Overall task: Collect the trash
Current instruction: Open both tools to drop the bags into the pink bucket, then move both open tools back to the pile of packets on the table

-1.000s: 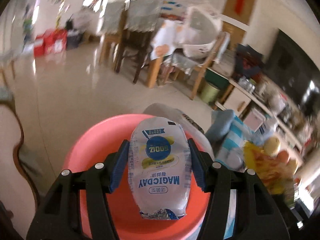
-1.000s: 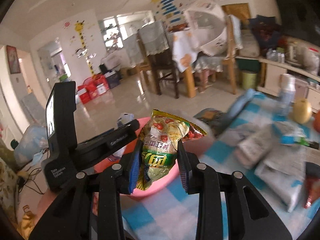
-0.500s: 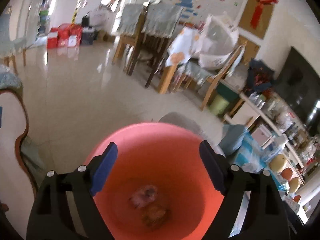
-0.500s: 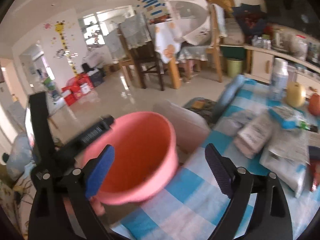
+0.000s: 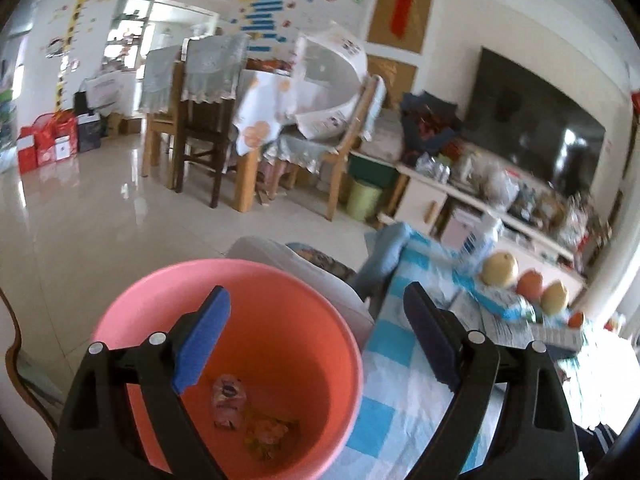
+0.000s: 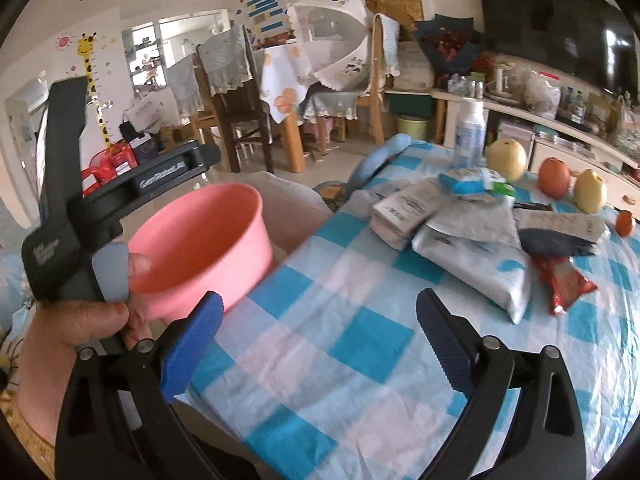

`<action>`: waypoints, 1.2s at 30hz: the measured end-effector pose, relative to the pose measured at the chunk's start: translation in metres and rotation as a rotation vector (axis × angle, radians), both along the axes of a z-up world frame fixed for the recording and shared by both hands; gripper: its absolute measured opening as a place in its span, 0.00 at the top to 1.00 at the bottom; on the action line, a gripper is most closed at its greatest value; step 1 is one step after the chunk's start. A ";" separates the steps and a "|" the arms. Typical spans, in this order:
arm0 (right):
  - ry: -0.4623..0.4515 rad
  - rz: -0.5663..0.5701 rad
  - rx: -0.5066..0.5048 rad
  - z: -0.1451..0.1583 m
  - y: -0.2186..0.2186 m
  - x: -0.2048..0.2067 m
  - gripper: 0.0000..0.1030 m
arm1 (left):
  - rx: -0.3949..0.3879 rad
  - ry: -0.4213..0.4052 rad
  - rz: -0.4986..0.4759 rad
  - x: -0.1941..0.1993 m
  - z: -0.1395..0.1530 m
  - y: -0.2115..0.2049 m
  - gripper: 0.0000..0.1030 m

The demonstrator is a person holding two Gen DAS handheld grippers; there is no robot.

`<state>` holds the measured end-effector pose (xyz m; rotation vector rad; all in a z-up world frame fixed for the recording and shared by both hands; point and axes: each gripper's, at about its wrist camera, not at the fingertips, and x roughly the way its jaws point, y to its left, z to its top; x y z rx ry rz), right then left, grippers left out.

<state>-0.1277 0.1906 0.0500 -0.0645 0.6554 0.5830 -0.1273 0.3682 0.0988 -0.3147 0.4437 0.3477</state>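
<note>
Both opening with nothing between the jaws: left gripper (image 5: 316,336) over the round pink plastic bucket (image 5: 132,312), right gripper (image 6: 320,338) above the blue-checked tablecloth (image 6: 360,344). Ahead and right of the right gripper, well apart: crinkly red foil snack wrapper (image 6: 564,282), likely light, soft and slippery. Best pinched flat across the middle.

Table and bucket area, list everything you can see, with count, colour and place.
bucket: one, pink, beside the table's edge
wrappers: two, pale and yellowish, on the bucket's bottom
tablecloth: one, blue and white check, over the table
grey packets: several, overlapping mid-table
red packet: one, right of the grey packets
blue-white pack: one, behind the grey packets
bottle: one, white, far edge
fruit: two yellow, one orange, far right
left claw: jaws opening, nothing between them, over the bucket
right claw: jaws opening, empty, over the tablecloth
hand: one, gripping the left tool's handle
</note>
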 end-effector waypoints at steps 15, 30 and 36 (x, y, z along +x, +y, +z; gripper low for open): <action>-0.111 -0.095 -0.006 0.002 -0.051 -0.015 0.05 | 0.058 0.040 -0.203 0.009 -0.007 -0.057 0.14; -0.077 -0.143 0.032 -0.003 -0.111 -0.004 0.05 | 0.085 0.113 -0.315 0.028 -0.018 -0.112 0.14; -0.057 -0.180 0.057 -0.002 -0.137 0.003 0.05 | 0.111 0.128 -0.351 0.034 -0.019 -0.133 0.14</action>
